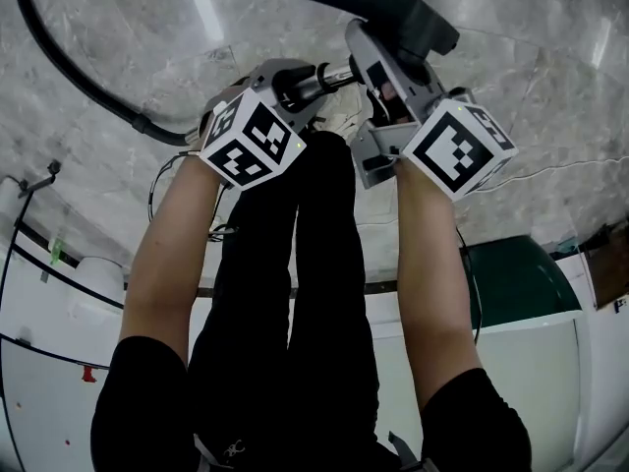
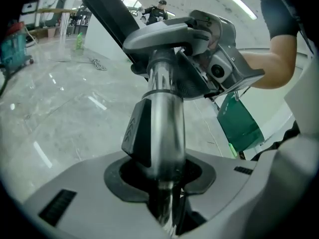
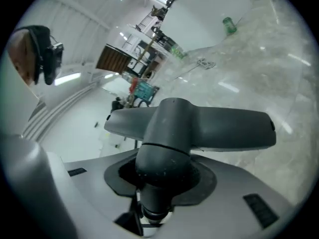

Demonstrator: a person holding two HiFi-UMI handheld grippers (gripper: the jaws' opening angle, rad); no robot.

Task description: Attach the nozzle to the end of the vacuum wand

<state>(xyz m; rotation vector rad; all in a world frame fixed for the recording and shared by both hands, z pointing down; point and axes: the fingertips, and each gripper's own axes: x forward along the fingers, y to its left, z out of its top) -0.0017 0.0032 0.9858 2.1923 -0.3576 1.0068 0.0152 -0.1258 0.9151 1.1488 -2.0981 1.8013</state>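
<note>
The nozzle (image 3: pixel 199 128), a dark grey T-shaped floor head, sits with its round neck in the right gripper (image 1: pixel 385 67), whose jaws are clamped on that neck. The flat crossbar spreads out just beyond the jaw tips, tilted a little and well above the floor. The wand (image 2: pixel 167 128), a shiny metal tube, stands between the jaws of the left gripper (image 1: pixel 293 85), which are closed firmly on it. A black latch piece (image 2: pixel 137 133) lies against the tube's left side, just ahead of those jaws. From the left gripper the tube runs forward to the pale front of the right gripper, just beside it. The spot where the tube's end meets the nozzle's neck is covered by that gripper, so whether the two are seated together cannot be told. In the head view the two grippers are held close together, the left one's marker cube (image 1: pixel 251 141) a little lower than the nozzle and the right one's cube (image 1: pixel 459 147) beside it. A bare forearm reaches back from each gripper. Below them are black trousers (image 1: pixel 305 293) and a marble floor (image 1: pixel 147 28). A black hose (image 1: pixel 74 67) curves over the floor well to the left of the left gripper. A green bin (image 1: pixel 511 281) stands behind and to the right of the right gripper.
</note>
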